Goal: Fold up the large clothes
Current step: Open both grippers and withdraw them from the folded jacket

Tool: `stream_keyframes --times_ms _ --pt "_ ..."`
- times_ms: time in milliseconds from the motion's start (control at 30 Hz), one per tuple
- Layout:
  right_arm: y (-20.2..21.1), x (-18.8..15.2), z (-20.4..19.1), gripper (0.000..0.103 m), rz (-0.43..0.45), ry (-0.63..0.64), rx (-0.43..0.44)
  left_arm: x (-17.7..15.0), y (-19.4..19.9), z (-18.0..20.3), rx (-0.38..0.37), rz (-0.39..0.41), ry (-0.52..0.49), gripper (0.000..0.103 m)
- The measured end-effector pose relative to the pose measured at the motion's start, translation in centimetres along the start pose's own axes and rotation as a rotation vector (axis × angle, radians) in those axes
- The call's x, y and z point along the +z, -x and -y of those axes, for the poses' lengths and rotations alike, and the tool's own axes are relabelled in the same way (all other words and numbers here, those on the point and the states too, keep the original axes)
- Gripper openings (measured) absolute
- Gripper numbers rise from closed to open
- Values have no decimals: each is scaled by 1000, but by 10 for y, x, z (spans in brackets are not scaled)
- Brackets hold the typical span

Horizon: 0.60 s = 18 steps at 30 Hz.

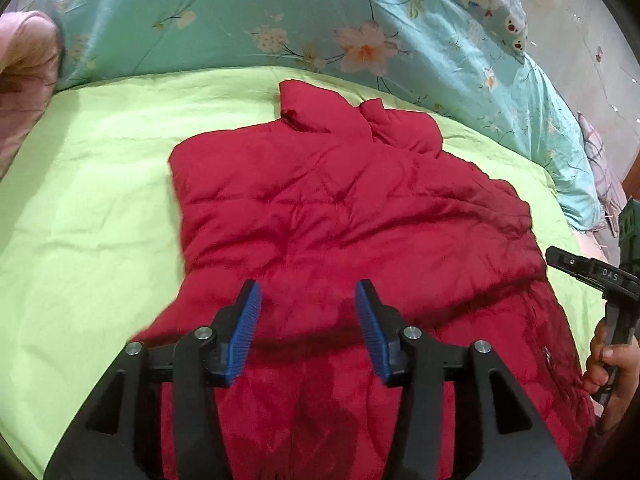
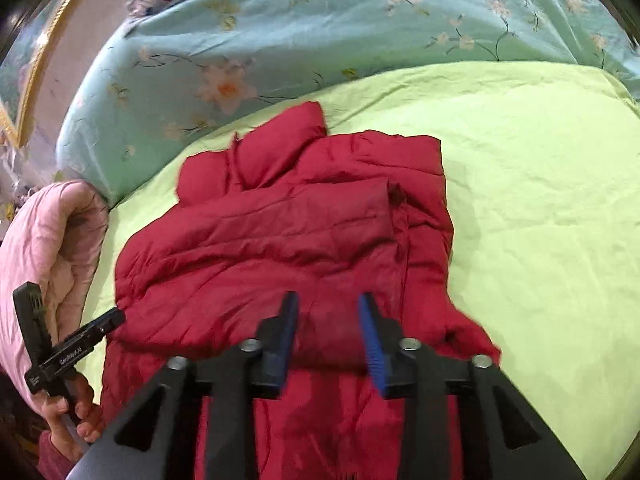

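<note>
Blue-padded left tongs (image 1: 308, 300) gape over red jacket (image 1: 344, 208); handle reads "DAS".

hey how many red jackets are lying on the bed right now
1. A single red puffer jacket lies partly folded in the middle of the lime-green sheet, just ahead of both grippers. Nothing suggests another one underneath.

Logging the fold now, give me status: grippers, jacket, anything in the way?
Left gripper open, empty. Right gripper open, empty. Red jacket partly folded on green sheet. Nothing in the way.
</note>
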State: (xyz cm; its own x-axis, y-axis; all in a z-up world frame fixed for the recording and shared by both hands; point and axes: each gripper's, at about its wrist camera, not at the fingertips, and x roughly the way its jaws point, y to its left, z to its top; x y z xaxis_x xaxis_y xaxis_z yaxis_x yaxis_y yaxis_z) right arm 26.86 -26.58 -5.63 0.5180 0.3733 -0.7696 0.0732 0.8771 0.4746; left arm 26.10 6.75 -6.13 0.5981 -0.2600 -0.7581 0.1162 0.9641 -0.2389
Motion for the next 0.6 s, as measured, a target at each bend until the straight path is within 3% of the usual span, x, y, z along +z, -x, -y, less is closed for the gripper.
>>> stream_keyframes --times_ms 233,500,600 --pt "33 -26 -10 36 -3 30 20 -35 30 -10 7 -1 60 47" --pt "64 -75 -5 38 -29 27 33 -75 71 -7 37 10 57 48" --pt "79 -91 0 43 -31 17 38 -92 86 -9 32 12 68 54"
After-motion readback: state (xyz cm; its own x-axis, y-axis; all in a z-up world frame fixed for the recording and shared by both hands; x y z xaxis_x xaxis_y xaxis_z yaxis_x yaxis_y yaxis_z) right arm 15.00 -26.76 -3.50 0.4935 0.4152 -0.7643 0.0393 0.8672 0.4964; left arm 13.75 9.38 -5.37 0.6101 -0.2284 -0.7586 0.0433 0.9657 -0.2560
